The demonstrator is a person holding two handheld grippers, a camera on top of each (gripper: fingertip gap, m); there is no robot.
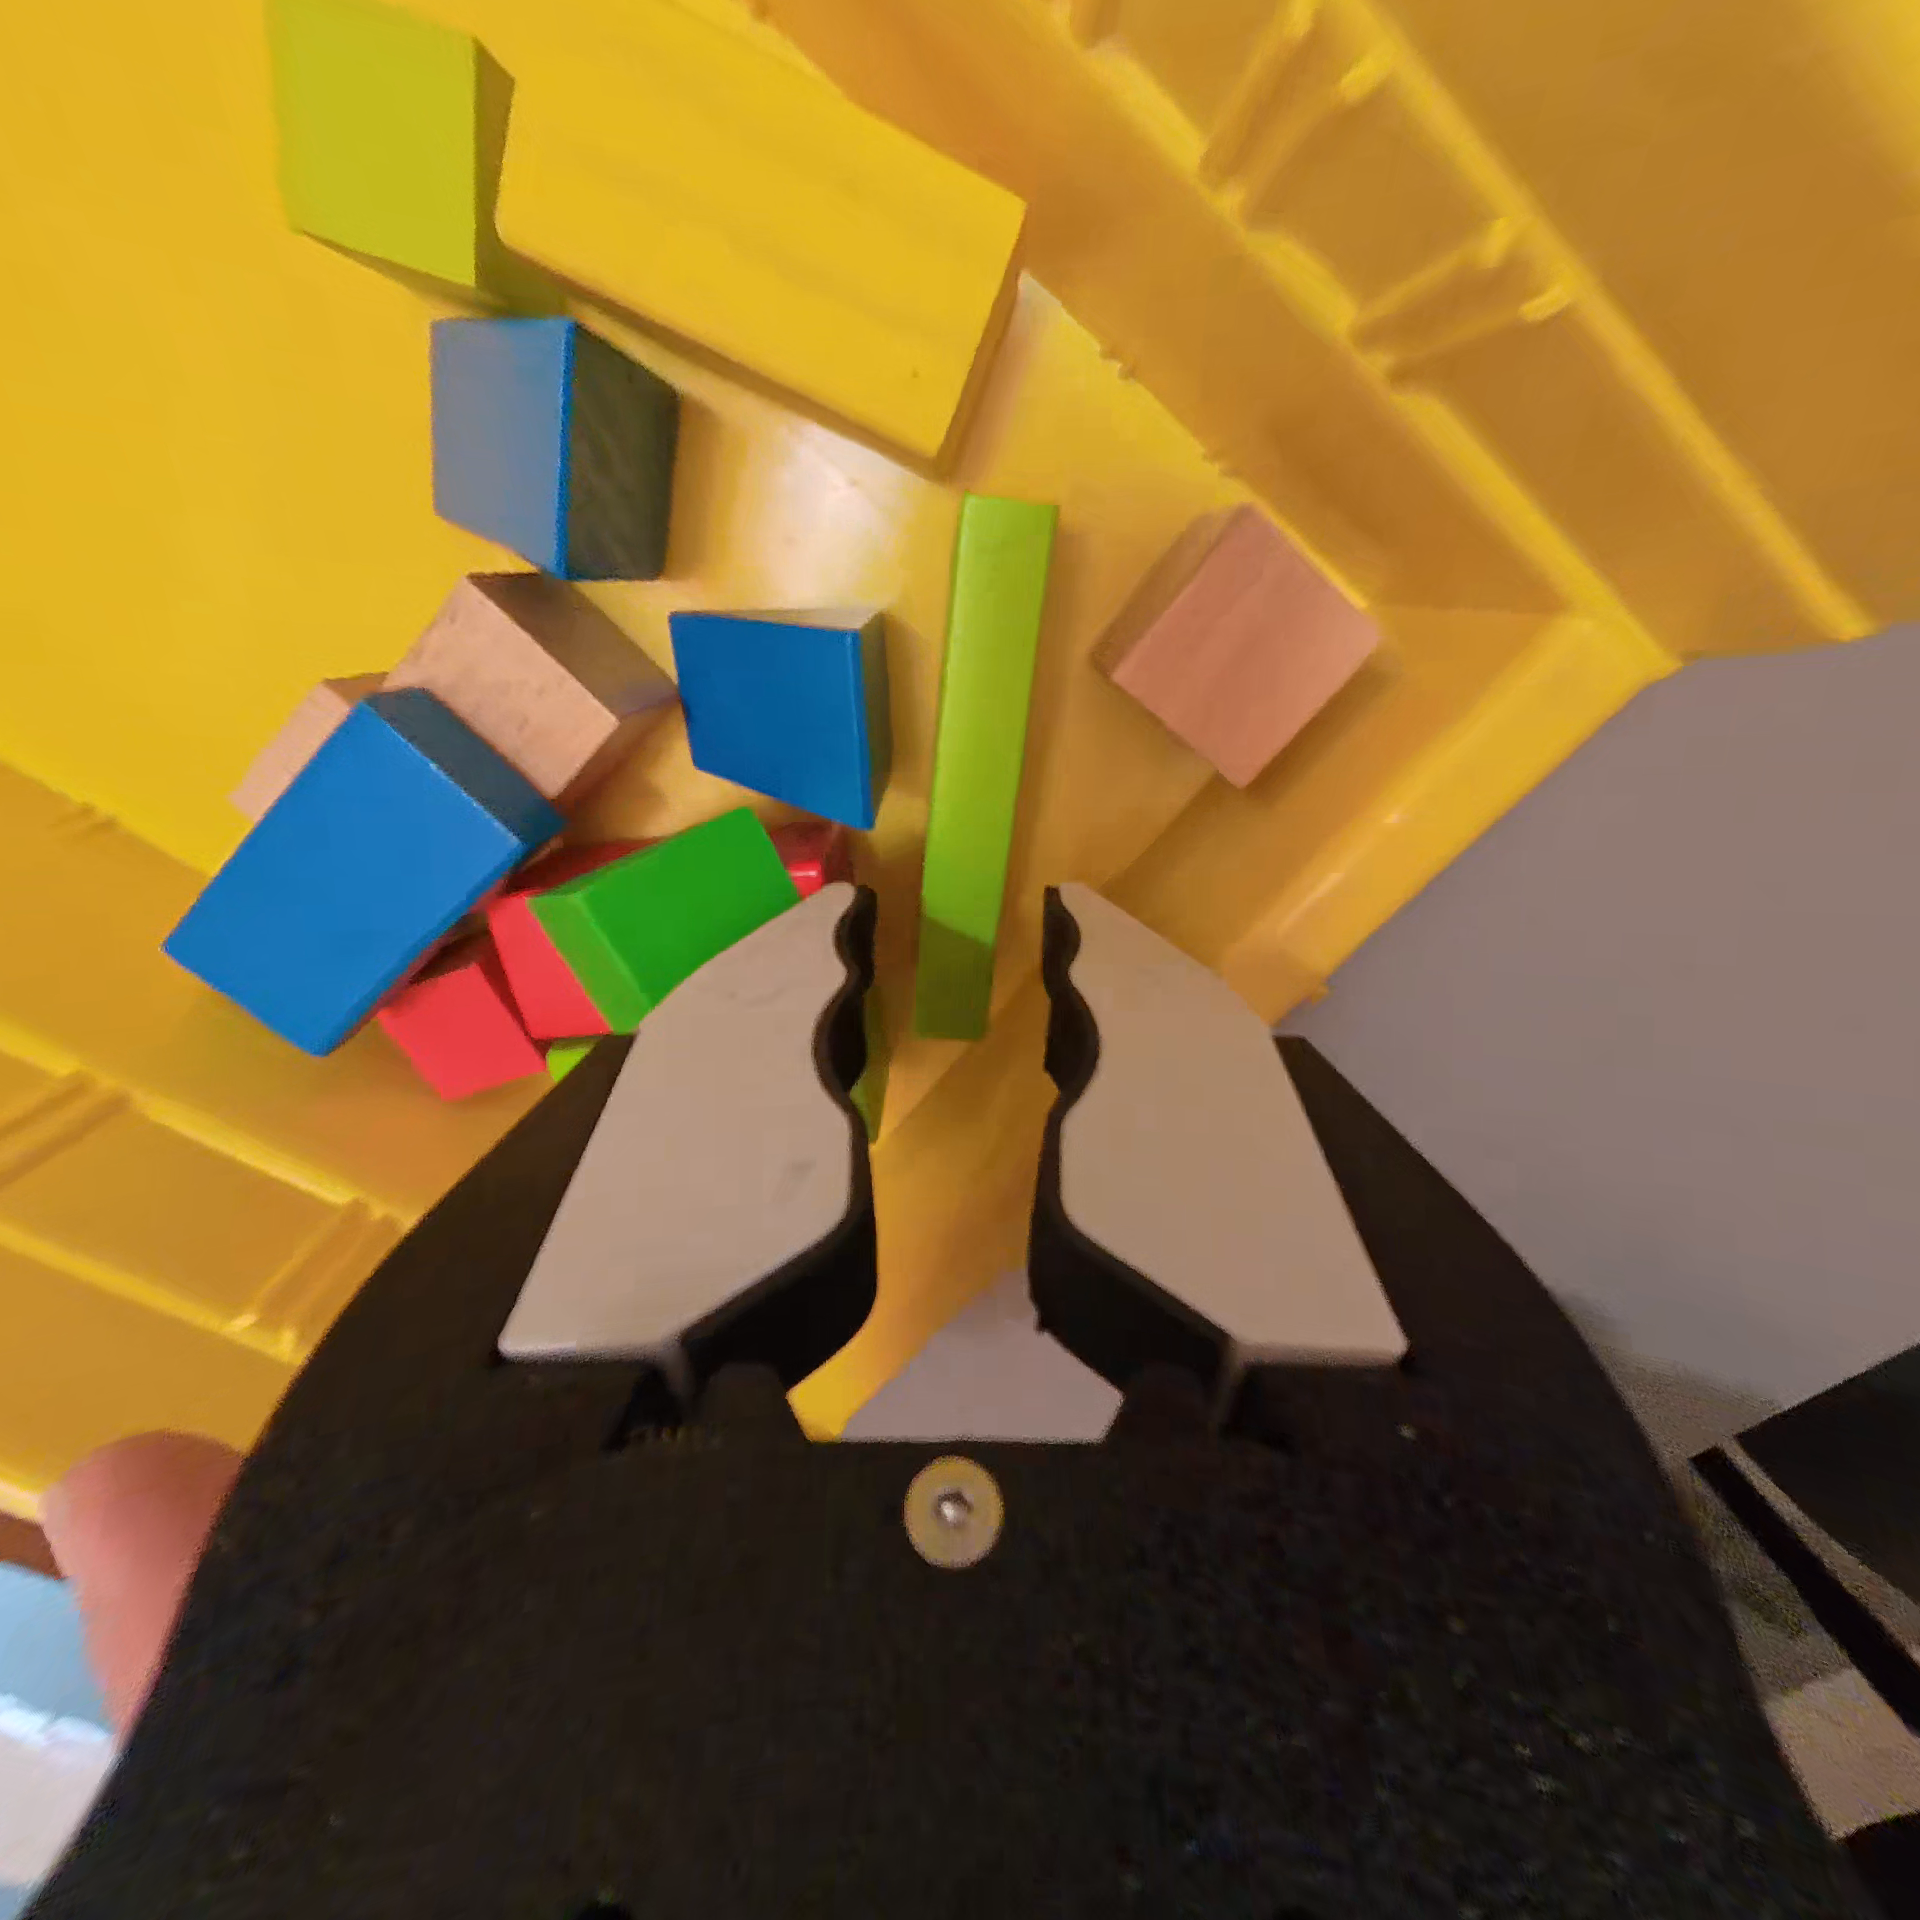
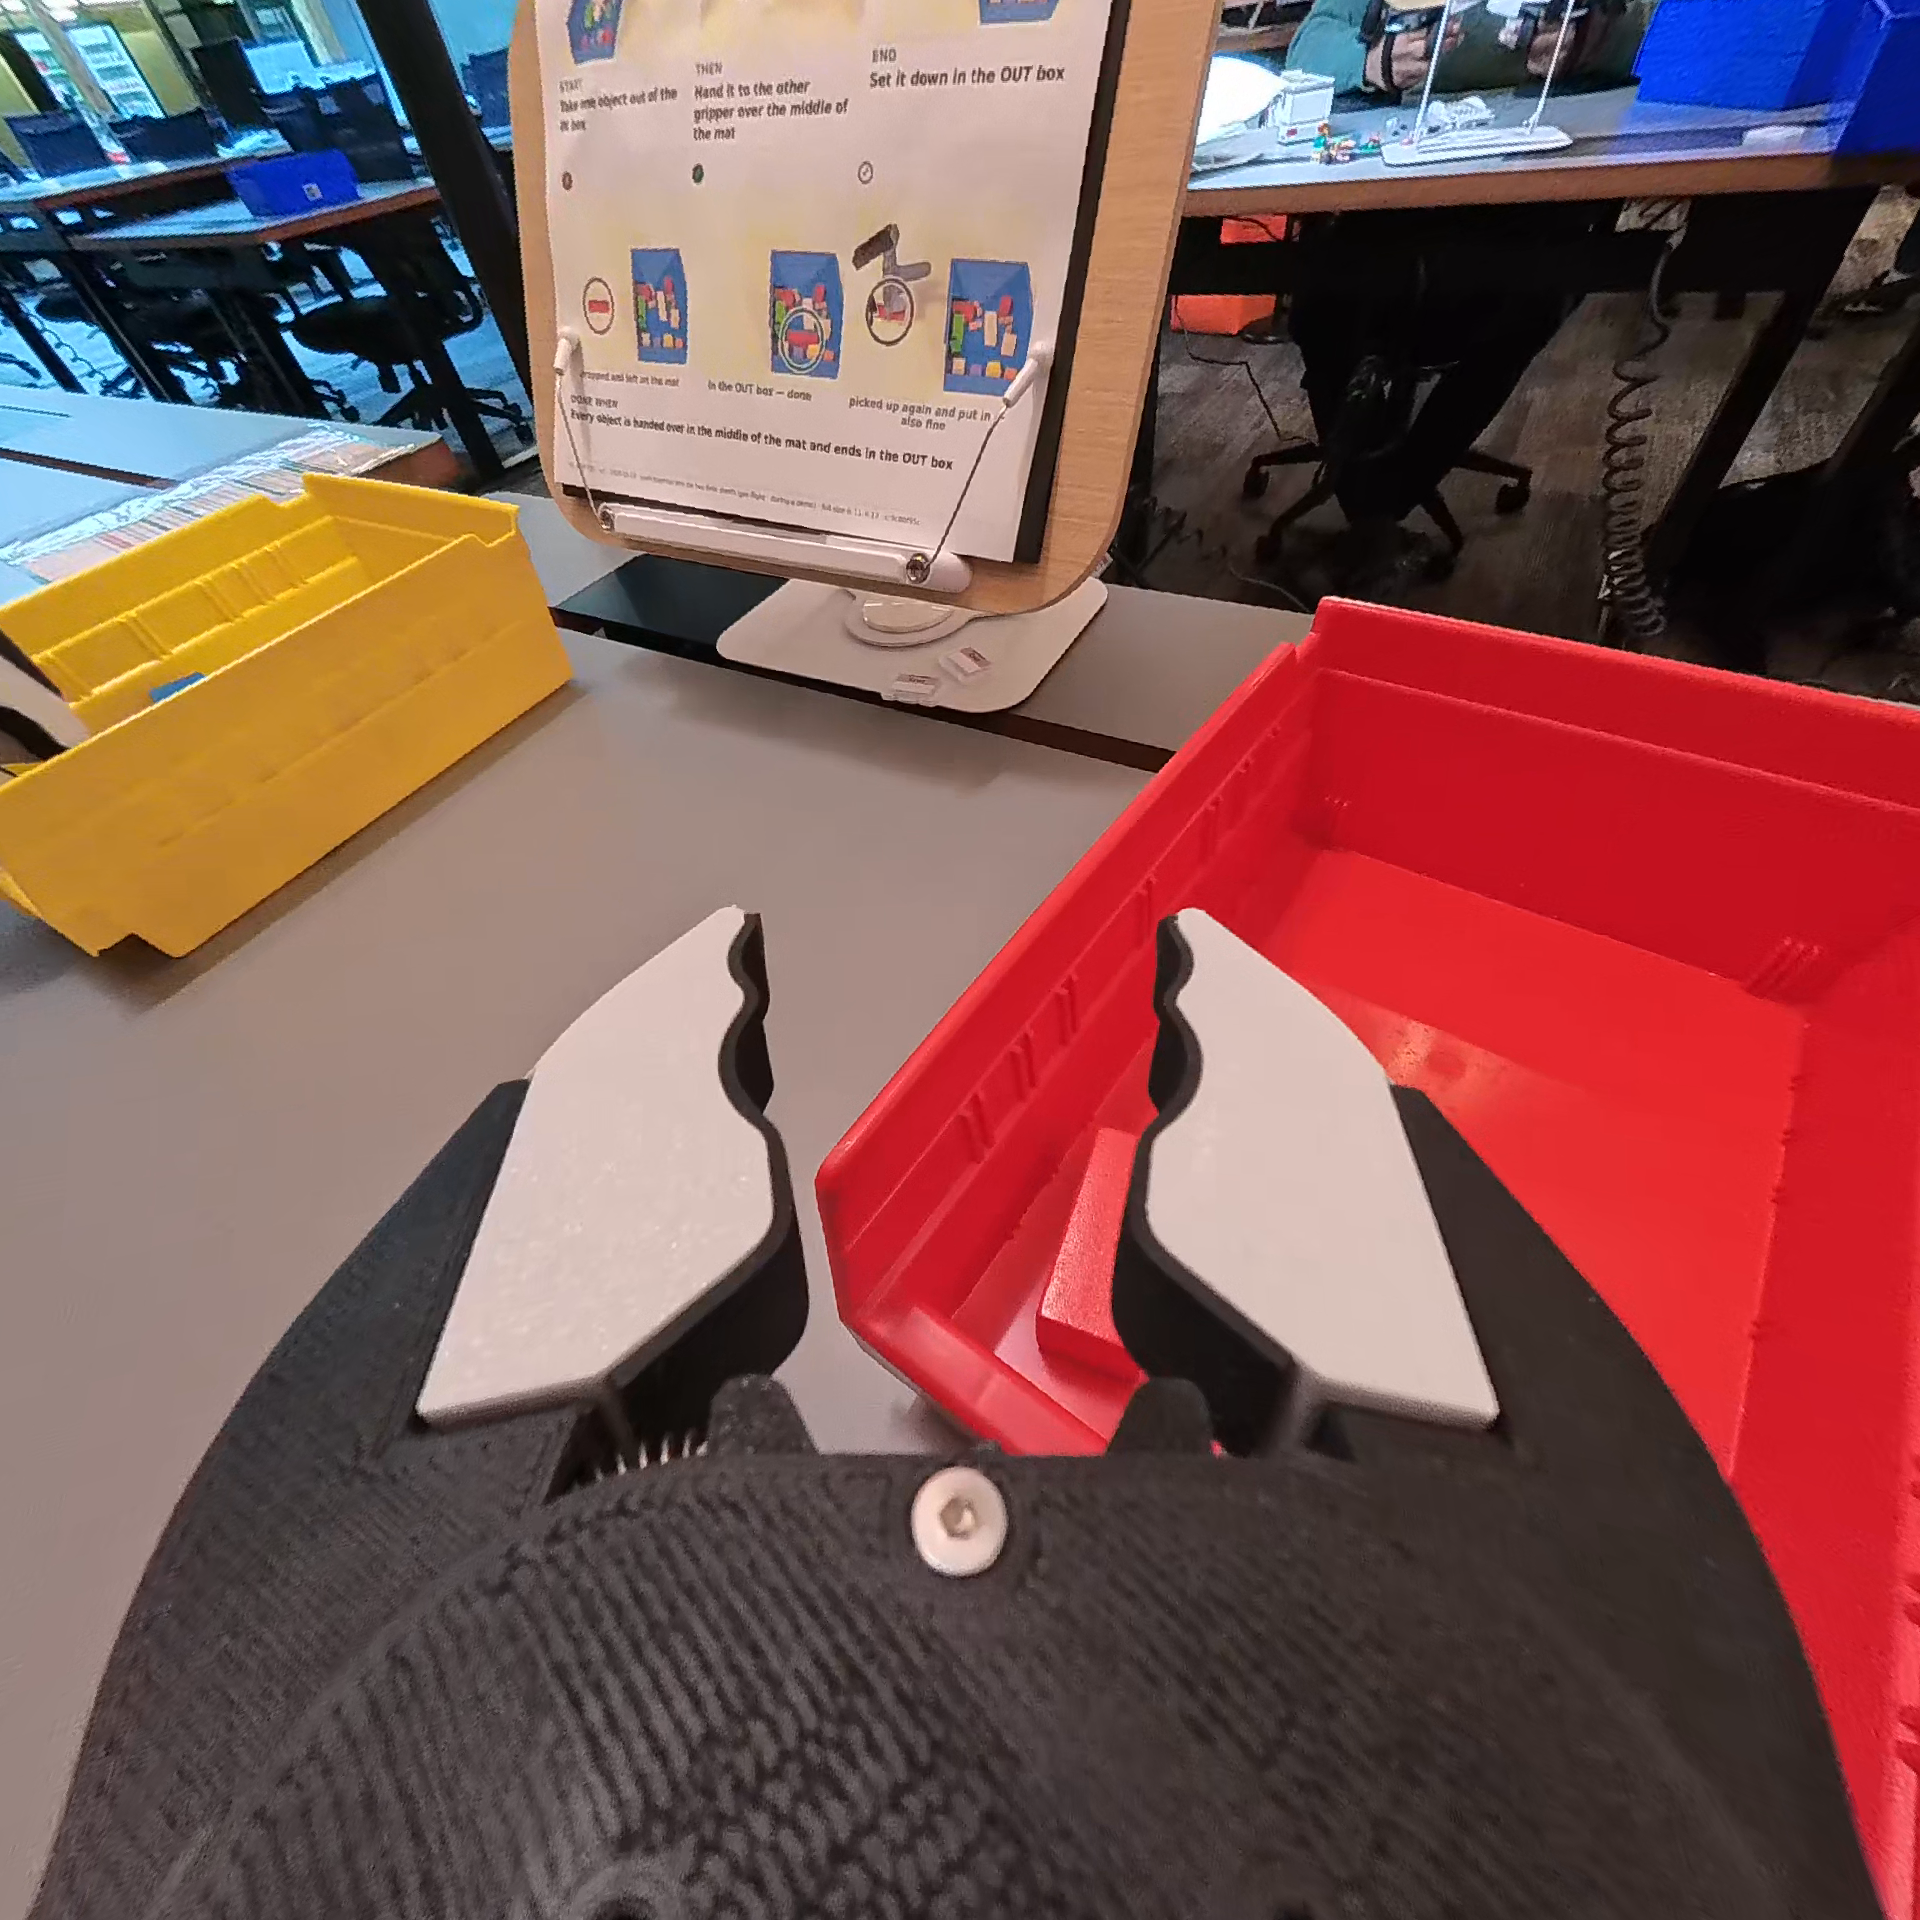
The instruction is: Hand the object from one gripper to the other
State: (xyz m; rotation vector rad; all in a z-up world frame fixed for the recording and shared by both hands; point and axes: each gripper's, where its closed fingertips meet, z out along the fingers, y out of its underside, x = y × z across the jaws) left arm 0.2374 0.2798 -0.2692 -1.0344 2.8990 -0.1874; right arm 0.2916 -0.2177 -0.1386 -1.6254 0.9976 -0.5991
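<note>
The left tool [image 1: 951, 914] points down into the yellow bin [image 1: 156, 416], its two fingers standing apart with nothing pressed between them. A long light-green block [image 1: 987, 727] lies on the bin floor straight ahead of the tool, its near end reaching into the space between the fingertips; a clear gap shows between the block and the pad on either side, so it is not gripped. To the left of the left finger [image 1: 727, 1122] lies a heap of blocks: a darker green block [image 1: 665, 914] just beside the fingertip, red blocks [image 1: 457, 1023] under and behind it, and a large blue block [image 1: 353, 873] farther left. Ahead and slightly left sits a smaller blue block [image 1: 779, 712], with another blue block [image 1: 540, 447] and a plain wood block [image 1: 520, 675] beyond. Ahead and to the right of the tool, well apart from the green bar, rests a second plain wood block [image 1: 1242, 644]. A long yellow block [image 1: 748, 260] lies at the far end. The right tool [image 2: 961, 925] hovers over the grey surface [image 2: 623, 831] with its fingers wide and bare, straddling the near left wall of the red bin [image 2: 1039, 1039]. A red block [image 2: 1086, 1257] lies inside that bin, just beside the inner edge of the right finger [image 2: 1299, 1195]. The yellow bin [image 2: 260, 727] stands far to the left of this tool.
</note>
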